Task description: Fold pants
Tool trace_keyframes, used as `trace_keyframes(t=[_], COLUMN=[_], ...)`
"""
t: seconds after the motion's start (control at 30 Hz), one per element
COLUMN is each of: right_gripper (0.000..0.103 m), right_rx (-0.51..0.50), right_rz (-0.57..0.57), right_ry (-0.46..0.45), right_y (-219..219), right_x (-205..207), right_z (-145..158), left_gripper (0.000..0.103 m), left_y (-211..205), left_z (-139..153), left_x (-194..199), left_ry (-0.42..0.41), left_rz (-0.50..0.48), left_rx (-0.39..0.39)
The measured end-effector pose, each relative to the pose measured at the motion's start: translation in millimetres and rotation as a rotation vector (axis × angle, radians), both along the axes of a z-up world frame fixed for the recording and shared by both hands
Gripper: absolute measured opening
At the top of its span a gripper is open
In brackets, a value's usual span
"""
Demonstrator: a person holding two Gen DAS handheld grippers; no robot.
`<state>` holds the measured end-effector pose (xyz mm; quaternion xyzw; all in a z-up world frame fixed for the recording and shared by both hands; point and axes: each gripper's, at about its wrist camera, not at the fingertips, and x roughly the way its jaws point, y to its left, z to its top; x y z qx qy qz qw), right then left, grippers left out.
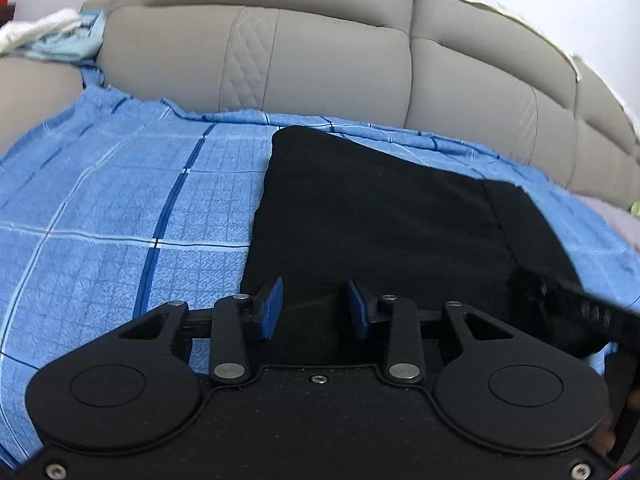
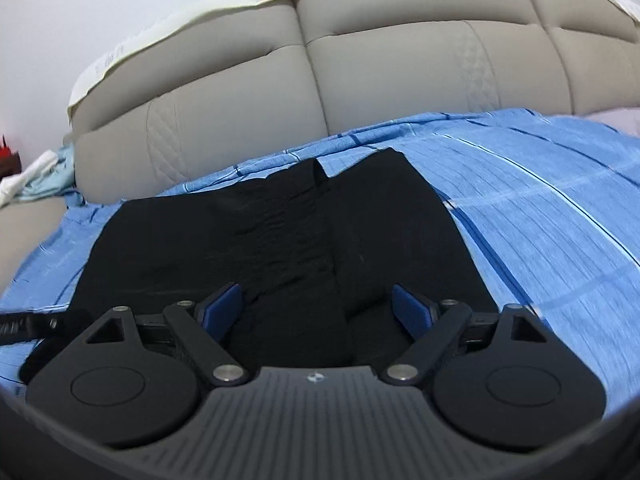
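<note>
Black pants (image 1: 380,220) lie spread flat on a blue checked bedsheet (image 1: 120,208). In the right wrist view the pants (image 2: 280,232) show two overlapping layers with a notch at the far edge. My left gripper (image 1: 314,306) is open, its blue pads over the near left edge of the pants, nothing between them. My right gripper (image 2: 318,308) is open wide over the near edge of the pants, a raised fold of black cloth lying between its fingers. The right gripper's fingers (image 1: 580,304) show at the right of the left wrist view.
A beige padded headboard (image 1: 320,60) runs along the far side of the bed. Light blue and white cloths (image 1: 52,36) lie heaped at the far left. The sheet (image 2: 540,220) extends to the right of the pants. A pale cloth (image 1: 624,220) lies at the right edge.
</note>
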<state>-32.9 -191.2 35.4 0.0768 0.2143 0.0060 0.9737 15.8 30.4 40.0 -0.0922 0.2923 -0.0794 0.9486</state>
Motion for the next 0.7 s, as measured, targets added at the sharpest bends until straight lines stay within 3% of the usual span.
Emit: trace_keyframes(t=[0.13, 0.17, 0.2, 0.33, 0.4, 0.53, 0.63, 0.67, 0.7], right_gripper=[0.087, 0.081, 0.066, 0.045, 0.023, 0.017, 0.018, 0.023, 0.035], right_rx=[0.036, 0.066, 0.088, 0.132, 0.119, 0.026, -0.023, -0.043, -0.059], right_rz=[0.075, 0.084, 0.083, 0.08, 0.065, 0.016, -0.018, -0.022, -0.019], right_ry=[-0.017, -0.021, -0.022, -0.018, -0.03, -0.084, -0.073, -0.068, -0.06], right_y=[1, -2, -5, -15, -15, -15, -19, -20, -20], right_x=[14, 13, 9, -1, -8, -28, -34, -35, -34], right_z=[0, 0, 1, 2, 6, 20, 24, 25, 25], left_gripper=[0.036, 0.036, 0.036, 0.038, 0.036, 0.036, 0.036, 0.036, 0.036], left_y=[-4, -6, -7, -7, -10, -19, -29, -31, -33], left_z=[-4, -4, -6, -3, 2, 9, 8, 6, 4], left_x=[0, 0, 2, -3, -7, -21, -30, -32, -34], left_ry=[-0.007, -0.01, -0.011, -0.007, -0.005, -0.019, -0.022, -0.026, -0.035], left_rz=[0.012, 0.016, 0.019, 0.018, 0.019, -0.034, -0.078, -0.081, -0.079], left_rx=[0.027, 0.029, 0.027, 0.005, 0.015, 0.005, 0.031, 0.045, 0.07])
